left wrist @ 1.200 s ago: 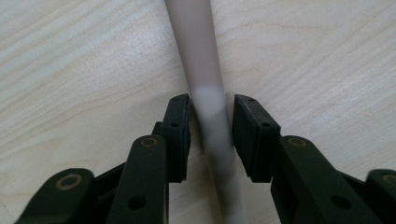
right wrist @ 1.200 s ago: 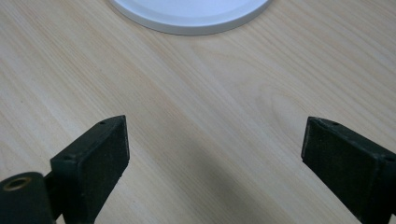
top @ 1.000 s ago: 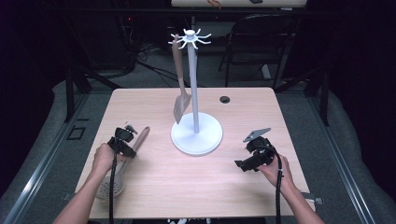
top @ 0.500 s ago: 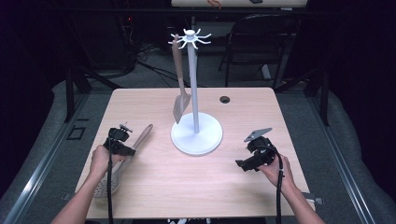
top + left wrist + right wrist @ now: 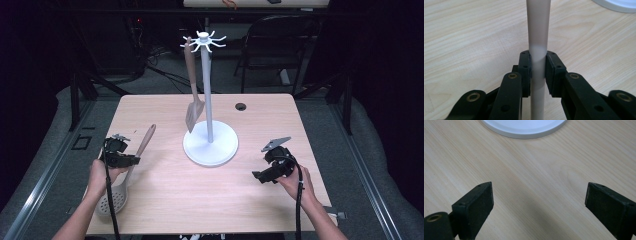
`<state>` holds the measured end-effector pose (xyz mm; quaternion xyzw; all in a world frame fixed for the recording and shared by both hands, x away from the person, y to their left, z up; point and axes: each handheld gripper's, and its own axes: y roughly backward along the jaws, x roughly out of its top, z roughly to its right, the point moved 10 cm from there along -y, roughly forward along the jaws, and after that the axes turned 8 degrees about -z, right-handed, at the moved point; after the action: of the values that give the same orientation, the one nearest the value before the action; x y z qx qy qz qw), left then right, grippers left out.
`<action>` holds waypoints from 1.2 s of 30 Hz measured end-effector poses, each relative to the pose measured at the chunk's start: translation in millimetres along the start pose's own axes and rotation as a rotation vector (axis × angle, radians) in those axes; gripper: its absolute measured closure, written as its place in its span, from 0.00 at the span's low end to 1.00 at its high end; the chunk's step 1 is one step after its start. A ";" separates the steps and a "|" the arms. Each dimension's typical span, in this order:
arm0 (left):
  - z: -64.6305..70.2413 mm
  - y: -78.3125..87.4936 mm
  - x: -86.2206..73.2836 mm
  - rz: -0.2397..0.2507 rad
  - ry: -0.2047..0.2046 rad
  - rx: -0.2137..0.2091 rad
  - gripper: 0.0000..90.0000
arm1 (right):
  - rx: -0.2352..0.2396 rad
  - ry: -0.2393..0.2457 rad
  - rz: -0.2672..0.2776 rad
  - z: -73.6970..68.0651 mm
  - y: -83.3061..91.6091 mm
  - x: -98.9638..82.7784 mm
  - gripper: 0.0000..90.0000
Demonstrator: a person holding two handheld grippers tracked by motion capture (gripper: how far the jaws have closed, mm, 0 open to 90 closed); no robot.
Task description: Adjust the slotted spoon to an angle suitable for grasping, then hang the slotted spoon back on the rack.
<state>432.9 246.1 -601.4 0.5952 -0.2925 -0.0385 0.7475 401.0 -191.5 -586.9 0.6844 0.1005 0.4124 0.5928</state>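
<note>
Work in hand: hanging the slotted spoon [image 5: 125,172] on the white stand [image 5: 209,100] in the middle of the counter [image 5: 165,210].
Left gripper [image 5: 131,161]: at the lower left of the high view, closed on the spoon's pale handle; the left gripper view shows both pads pressed flat against the handle [image 5: 537,37], which runs straight up the frame between them.
What has just changed: the jaws have been closing over the last second and now have the handle pinched; the spoon has swung since a second ago, its handle tip now pointing higher and more to the right, toward the stand.
Where the spoon is: lower left of the frame, bowl end low by the counter's near edge, handle tip angled up toward the stand's base but well apart from it.
Right gripper [image 5: 260,177]: lower right of the high view, jaws wide apart with nothing between them; only bare counter and the rim of the stand's base [image 5: 524,130] lie ahead of it.
Stand: a spatula [image 5: 192,100] already hangs from one hook at the top; other hooks are free.
What it means: the grasp looks secure, so the pick-up is likely done and the carry to a free hook comes next.
Watch for: the long spoon may pivot in the pads.
</note>
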 end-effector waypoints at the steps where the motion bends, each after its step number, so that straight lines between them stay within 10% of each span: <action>1: 0.1 1.3 0.2 0.010 0.001 0.007 0.85 | -0.001 0.001 -0.001 0.0 0.4 0.0 0.08; 23: 8.2 52.7 3.5 0.265 0.002 0.035 0.85 | 0.001 -0.010 0.002 2.5 -1.0 -0.9 0.08; 36: 33.2 90.1 25.4 0.466 -0.067 0.050 0.85 | 0.002 -0.004 -0.013 4.3 -2.9 -2.2 0.08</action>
<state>411.6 233.0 -505.3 0.5284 -0.4475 0.1224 0.7110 403.6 -195.2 -590.3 0.6850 0.1040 0.4071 0.5951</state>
